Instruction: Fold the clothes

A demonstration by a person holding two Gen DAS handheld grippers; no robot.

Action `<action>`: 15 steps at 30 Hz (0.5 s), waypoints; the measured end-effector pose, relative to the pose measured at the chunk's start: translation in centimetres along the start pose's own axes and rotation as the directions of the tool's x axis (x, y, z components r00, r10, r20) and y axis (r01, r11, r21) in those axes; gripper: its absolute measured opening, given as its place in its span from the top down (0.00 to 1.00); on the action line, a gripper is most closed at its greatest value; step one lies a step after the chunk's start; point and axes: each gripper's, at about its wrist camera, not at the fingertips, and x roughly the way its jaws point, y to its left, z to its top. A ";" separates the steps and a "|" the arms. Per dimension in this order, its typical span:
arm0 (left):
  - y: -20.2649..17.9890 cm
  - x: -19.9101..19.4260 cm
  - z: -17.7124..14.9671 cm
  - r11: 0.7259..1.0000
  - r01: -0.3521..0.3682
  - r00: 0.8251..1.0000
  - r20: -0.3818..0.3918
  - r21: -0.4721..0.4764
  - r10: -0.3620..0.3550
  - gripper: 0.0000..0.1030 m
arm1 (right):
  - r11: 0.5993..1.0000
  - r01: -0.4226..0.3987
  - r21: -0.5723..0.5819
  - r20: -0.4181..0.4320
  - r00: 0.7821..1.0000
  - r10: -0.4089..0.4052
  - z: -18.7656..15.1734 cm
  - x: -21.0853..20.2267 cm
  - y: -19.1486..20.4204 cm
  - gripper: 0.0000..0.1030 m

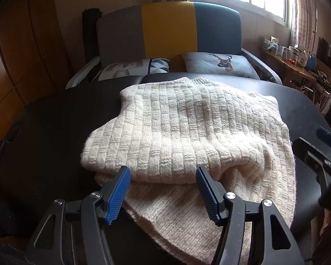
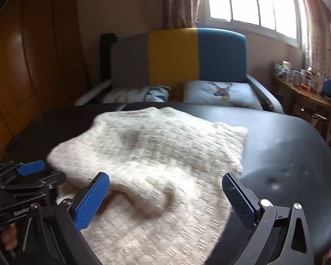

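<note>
Cream knit sweater (image 1: 187, 132) — partly folded on the black table (image 1: 46, 132)

Its thick basket-weave top layer is doubled over a flatter lower layer that spreads toward the near edge — the folded hem lies rounded and puffy, with a rumpled dip near the front on the right.

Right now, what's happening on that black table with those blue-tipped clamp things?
A person is folding a cream knitted sweater on the black table, working with a handheld gripper in each hand. The sweater lies partly folded, one layer doubled over another. Both the left gripper and the right gripper are open, their blue fingers spread at the near edge of the knit, holding nothing at this moment.
</note>
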 end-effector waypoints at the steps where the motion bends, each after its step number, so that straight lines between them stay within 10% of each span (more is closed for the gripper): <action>1: 0.0 0.1 0.0 1.000 0.000 1.000 0.000 0.004 0.000 0.39 | 1.000 0.013 0.000 -0.014 1.000 -0.013 0.1 0.2 -0.1 0.00; 15: -0.5 0.5 0.2 1.000 -0.007 1.000 -0.010 0.016 0.007 0.39 | 1.000 0.000 0.029 -0.066 0.998 0.002 0.3 1.2 -0.1 0.00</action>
